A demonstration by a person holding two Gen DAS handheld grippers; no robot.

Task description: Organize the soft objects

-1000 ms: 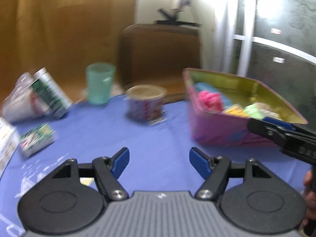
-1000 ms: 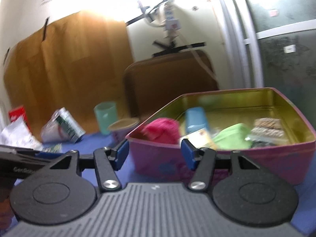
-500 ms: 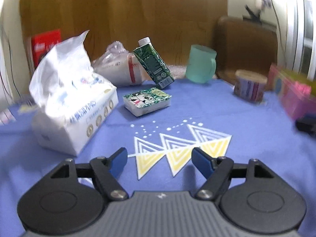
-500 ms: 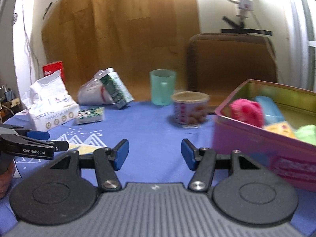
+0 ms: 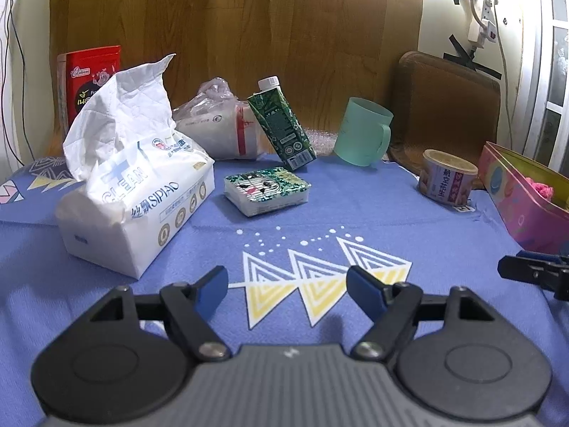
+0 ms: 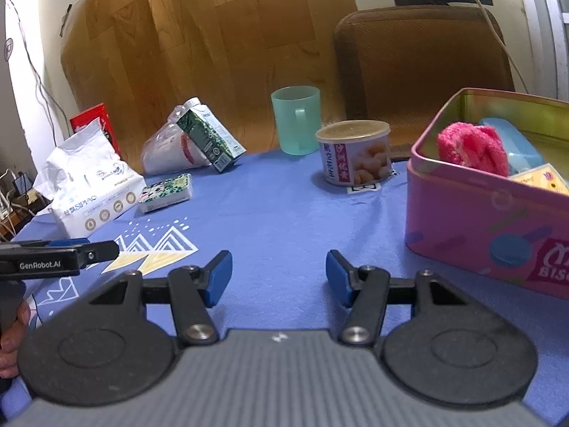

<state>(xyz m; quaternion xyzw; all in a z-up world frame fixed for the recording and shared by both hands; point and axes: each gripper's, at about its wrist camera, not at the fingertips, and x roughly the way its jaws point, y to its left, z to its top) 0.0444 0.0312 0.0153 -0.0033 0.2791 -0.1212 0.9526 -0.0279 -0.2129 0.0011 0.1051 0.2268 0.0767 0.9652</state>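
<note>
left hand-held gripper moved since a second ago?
Yes. The left hand-held gripper swung left, away from the pink tin, which now sits at the right edge; the tissue pack is ahead. Jaws have been opening, empty.

On the cloth (image 5: 355, 213) lie one tissue pack (image 5: 142, 192), one pocket-tissue packet (image 5: 266, 190), one carton (image 5: 281, 124), one plastic bag (image 5: 217, 124), one mug (image 5: 362, 131), one can (image 5: 448, 177) and one red pouch (image 5: 89, 74). One tin (image 6: 480, 220) holds one pink sponge (image 6: 473, 147), one blue item (image 6: 512, 142) and one yellow item (image 6: 540, 179), possibly more, since the frame cuts it off.
</note>
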